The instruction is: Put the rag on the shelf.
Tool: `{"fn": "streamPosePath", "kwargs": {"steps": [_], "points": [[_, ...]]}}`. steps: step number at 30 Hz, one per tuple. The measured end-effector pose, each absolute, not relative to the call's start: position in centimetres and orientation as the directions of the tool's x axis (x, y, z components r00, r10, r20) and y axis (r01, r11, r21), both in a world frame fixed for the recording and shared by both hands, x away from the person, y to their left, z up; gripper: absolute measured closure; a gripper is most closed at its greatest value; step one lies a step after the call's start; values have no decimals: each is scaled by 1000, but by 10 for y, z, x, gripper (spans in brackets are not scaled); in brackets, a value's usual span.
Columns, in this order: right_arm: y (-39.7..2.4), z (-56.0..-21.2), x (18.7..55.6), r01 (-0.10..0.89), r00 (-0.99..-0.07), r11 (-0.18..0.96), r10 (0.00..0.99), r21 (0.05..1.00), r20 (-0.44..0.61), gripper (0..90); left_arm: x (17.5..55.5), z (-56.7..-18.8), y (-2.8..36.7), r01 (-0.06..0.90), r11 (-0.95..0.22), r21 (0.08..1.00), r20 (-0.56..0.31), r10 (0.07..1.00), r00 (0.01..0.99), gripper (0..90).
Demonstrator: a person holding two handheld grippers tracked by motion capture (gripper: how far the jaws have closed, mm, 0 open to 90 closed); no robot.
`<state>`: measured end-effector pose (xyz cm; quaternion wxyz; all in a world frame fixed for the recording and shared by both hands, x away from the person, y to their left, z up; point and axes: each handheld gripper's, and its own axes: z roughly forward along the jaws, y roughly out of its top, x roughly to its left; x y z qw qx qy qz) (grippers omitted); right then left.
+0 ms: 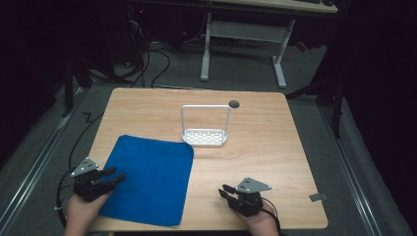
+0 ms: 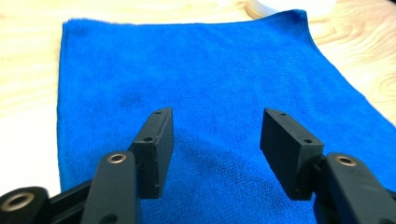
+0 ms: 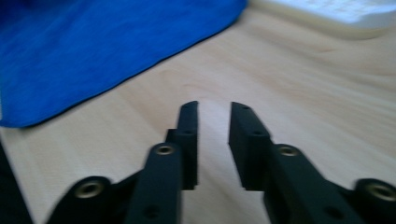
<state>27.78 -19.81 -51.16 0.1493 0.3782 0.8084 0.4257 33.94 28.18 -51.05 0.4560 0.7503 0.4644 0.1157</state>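
As the high view ran from left to right, the scene stood thus:
Left hand-held gripper point(image 1: 114, 177): it lay at the near left of the tabletop point(image 1: 275, 147), its jaws set wide apart with nothing between them; they reached over the left edge of the blue cloth point(image 1: 150, 179), but whether they touched it I could not tell.
Blue cloth: it was spread flat on the near left part of the tabletop, with one corner just beside the white rack.
White rack point(image 1: 205, 136): it stood upright near the middle, with a tall looped handle over a perforated base.
Right hand-held gripper point(image 1: 223, 191): it was at the near right over bare wood, apart from the cloth, its jaws narrowed to a slim gap and holding nothing.
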Motion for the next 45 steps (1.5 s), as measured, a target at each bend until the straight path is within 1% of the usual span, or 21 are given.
{"fn": "streamPosePath", "kwargs": {"steps": [1, 4, 6, 7, 9, 10, 11, 14, 15, 18, 24, 32, 41, 45], "points": [[-190, -512, 280, 493, -684, 377, 724, 784, 83, 811, 339, -511, 284, 594, -142, 792, -258, 804, 535, 455], [-166, -515, 285, 470, -717, 433, 695, 769, 47, 893, 339, -511, 290, 586, -135, 799, -248, 814, 525, 454], [-158, -515, 287, 464, -724, 442, 689, 768, 40, 900, 339, -511, 292, 577, -130, 806, -242, 818, 522, 447], [-141, -515, 293, 455, -738, 459, 674, 763, 35, 900, 338, -511, 295, 575, -119, 810, -245, 821, 515, 443], [-136, -515, 295, 450, -744, 462, 668, 764, 34, 900, 338, -512, 297, 571, -110, 813, -248, 823, 511, 436], [-129, -515, 298, 443, -751, 469, 659, 764, 32, 900, 339, -512, 298, 571, -112, 813, -246, 823, 512, 436], [-113, -516, 304, 433, -769, 486, 638, 759, 30, 900, 339, -512, 298, 569, -116, 814, -241, 824, 513, 433], [-101, -517, 307, 414, -785, 509, 620, 755, 12, 900, 339, -512, 296, 564, -129, 816, -224, 828, 514, 426], [-88, -520, 310, 402, -799, 536, 602, 743, -2, 900, 339, -511, 294, 561, -137, 816, -218, 827, 519, 420], [-77, -526, 317, 397, -808, 570, 589, 720, -21, 900, 338, -509, 292, 555, -144, 820, -209, 826, 523, 411], [-77, -529, 324, 430, -800, 552, 600, 715, 17, 900, 337, -507, 288, 542, -150, 827, -201, 821, 534, 398], [-90, -528, 320, 427, -800, 561, 600, 709, 8, 900, 336, -506, 281, 542, -166, 824, -200, 809, 552, 390], [-126, -527, 309, 447, -780, 548, 626, 707, 8, 900, 337, -506, 276, 543, -173, 822, -205, 800, 564, 399], [-142, -526, 303, 459, -772, 545, 636, 702, 11, 900, 337, -508, 267, 550, -202, 810, -200, 786, 584, 410]]}}
